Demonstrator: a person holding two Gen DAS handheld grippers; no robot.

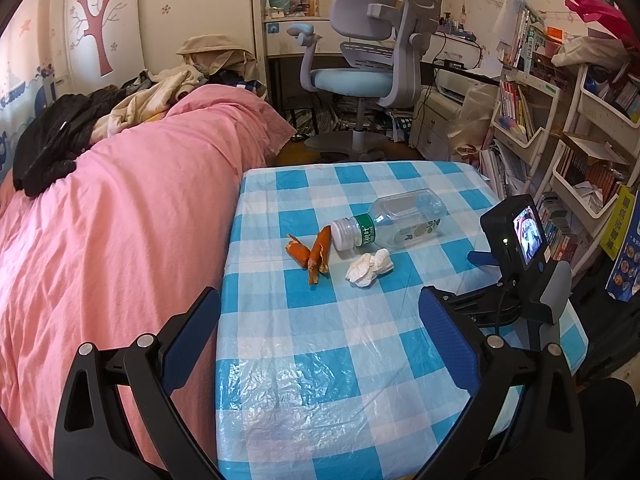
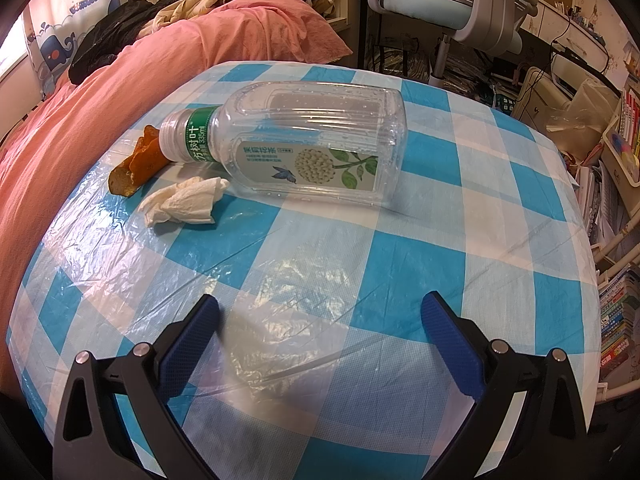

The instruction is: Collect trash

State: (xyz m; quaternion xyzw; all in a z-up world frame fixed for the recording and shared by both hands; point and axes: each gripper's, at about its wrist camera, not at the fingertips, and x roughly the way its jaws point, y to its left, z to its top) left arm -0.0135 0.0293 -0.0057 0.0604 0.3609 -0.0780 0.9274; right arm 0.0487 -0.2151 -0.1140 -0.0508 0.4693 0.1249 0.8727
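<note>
An empty clear plastic bottle (image 1: 400,222) (image 2: 304,144) lies on its side on the blue-and-white checked table (image 1: 352,360) (image 2: 400,280), cap to the left. Orange peel pieces (image 1: 314,254) (image 2: 138,164) lie left of the cap. A crumpled white tissue (image 1: 370,267) (image 2: 186,200) lies in front of the cap. My left gripper (image 1: 320,304) is open and empty above the table's near left side, short of the trash. My right gripper (image 2: 320,312) is open and empty, short of the bottle; its body shows in the left wrist view (image 1: 516,240).
A bed with a pink cover (image 1: 120,220) (image 2: 120,64) touches the table's left edge. A grey-blue desk chair (image 1: 368,60) stands beyond the table. Shelves full of books (image 1: 560,140) (image 2: 616,208) line the right side.
</note>
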